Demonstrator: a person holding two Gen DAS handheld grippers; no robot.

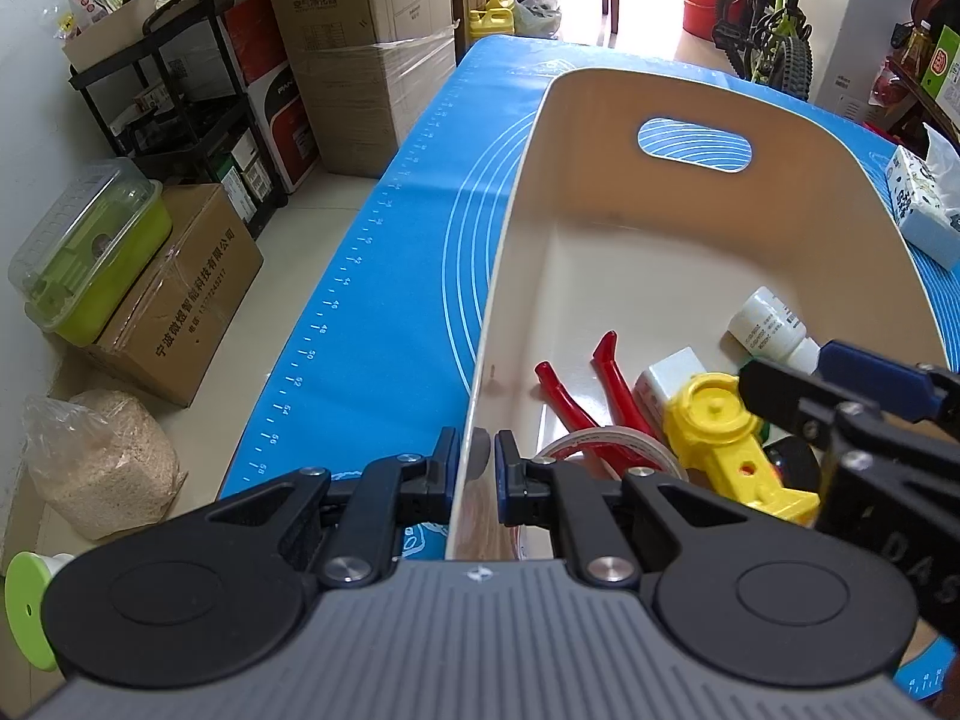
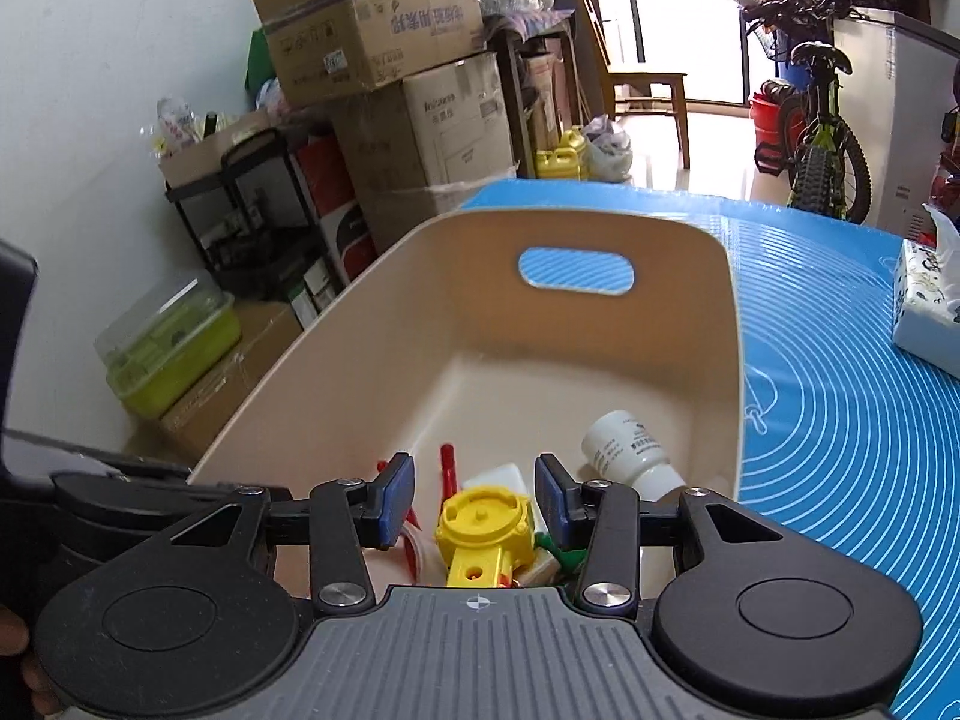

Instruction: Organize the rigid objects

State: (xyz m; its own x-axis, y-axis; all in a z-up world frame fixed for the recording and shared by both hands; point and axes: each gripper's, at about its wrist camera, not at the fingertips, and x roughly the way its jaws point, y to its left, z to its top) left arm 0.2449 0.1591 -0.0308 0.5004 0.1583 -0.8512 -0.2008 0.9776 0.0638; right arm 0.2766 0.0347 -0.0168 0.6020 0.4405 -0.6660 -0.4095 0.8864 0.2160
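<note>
A beige bin [image 1: 600, 138] with a handle slot stands on the blue mat [image 1: 390, 300]. My left gripper [image 1: 477, 459] is shut on the bin's near left wall, one finger outside and one inside. Piled at the bin's near end are a yellow plastic toy [image 2: 483, 525], red-handled pliers [image 1: 612, 372], a white bottle [image 2: 624, 450], a small white box [image 1: 666, 378] and a clear tape roll [image 1: 600, 444]. My right gripper [image 2: 474, 498] hangs open inside the bin just above the yellow toy, a gap showing beside each pad. Its fingers [image 1: 774, 390] reach in from the right.
A tissue pack [image 2: 930, 306] lies on the mat to the right of the bin. The table's left edge drops to a floor crowded with cardboard boxes [image 1: 180, 300], a black shelf and a green container. A bicycle [image 1: 774, 18] stands beyond the table.
</note>
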